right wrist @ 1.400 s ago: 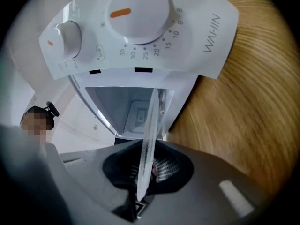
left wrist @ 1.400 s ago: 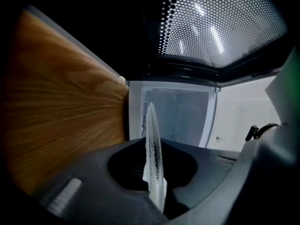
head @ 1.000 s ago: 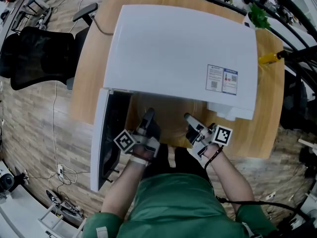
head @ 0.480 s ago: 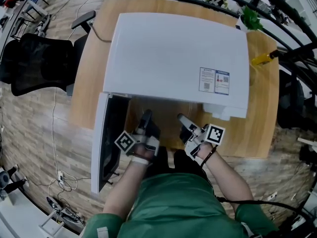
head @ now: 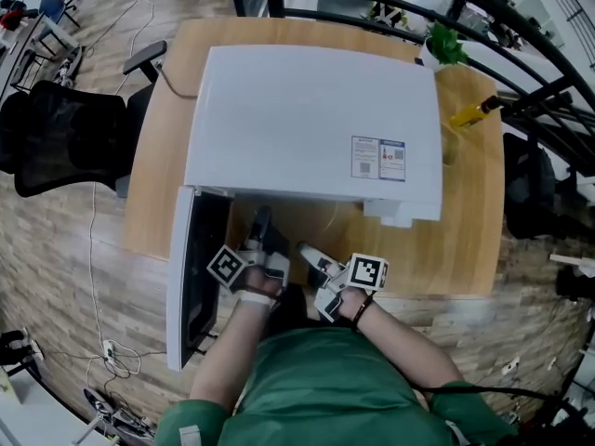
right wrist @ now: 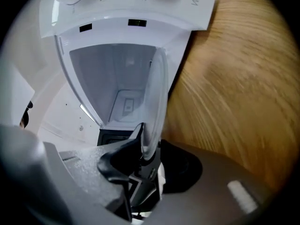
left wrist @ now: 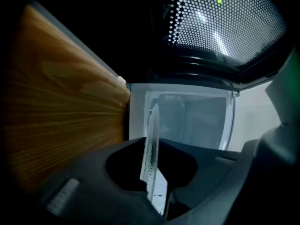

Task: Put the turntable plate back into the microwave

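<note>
item: glass turntable plate point(left wrist: 151, 142), just in front of the open microwave point(head: 307, 119) cavity, not yet inside. my left gripper point(left wrist: 152, 182) is clamped on its rim, carrying it. my right gripper point(right wrist: 147, 165) has just been opening, with the rim loose between its jaws, probably to release. the control panel point(right wrist: 140, 3) print looks like "wahin". the top sticker point(head: 378, 158) is unreadable.

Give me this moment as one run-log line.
left tongs: shut on turntable plate rim | right tongs: just been opening, rim between, not gripped | microwave door: open
</note>
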Motion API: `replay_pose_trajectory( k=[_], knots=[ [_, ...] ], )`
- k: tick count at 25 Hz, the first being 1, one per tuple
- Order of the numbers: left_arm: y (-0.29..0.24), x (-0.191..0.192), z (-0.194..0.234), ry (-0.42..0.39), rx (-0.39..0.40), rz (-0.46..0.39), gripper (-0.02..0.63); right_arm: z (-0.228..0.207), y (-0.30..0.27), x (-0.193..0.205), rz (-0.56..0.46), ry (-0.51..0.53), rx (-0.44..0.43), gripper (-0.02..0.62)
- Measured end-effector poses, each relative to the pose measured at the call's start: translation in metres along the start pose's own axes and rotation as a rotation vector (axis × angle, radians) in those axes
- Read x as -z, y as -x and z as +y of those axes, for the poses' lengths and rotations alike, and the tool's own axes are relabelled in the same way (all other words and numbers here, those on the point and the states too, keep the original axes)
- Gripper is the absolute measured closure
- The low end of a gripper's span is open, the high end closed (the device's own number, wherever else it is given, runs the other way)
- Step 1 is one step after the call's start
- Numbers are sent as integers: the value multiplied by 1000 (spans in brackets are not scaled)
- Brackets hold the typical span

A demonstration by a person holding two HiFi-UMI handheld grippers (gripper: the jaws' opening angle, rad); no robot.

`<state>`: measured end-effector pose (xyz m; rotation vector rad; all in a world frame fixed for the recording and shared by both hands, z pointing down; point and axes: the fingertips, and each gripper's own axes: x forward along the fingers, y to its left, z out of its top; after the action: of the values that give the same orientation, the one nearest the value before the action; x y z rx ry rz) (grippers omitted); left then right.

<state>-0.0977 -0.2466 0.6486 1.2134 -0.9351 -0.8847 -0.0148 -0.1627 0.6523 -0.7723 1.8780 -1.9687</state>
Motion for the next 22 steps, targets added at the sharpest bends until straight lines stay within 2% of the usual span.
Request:
replay_pose_trajectory(
  k=[3,7,8,13,15,18,20,22],
  knots=[
    [-3,1,-1,-4,-4,2,569,-6,-2,4,-5,-5,68,477],
    [-4,1,3,-22,-22,9,565,-9,-3,2,4,18,109,505],
    [-5,1,3,-28,-22,13,565,-11,-3,1,3,14,115,529],
    [-4,4,13,-107,-40,75,560,-16,1,-8,-51,-46,92,548],
    [-4,9,9,-109,-25,92,560,-15,1,-12,-71,-64,79,549],
    [-2,21,4,-113,-6,136,498,-18,0,-20,-93,-79,91,549],
    [5,29,9,-165,-33,180,421,-20,-1,-26,-106,-84,95,549],
    [13,34,13,-206,-54,209,397,-20,-2,-33,-117,-91,96,549]
  ],
)
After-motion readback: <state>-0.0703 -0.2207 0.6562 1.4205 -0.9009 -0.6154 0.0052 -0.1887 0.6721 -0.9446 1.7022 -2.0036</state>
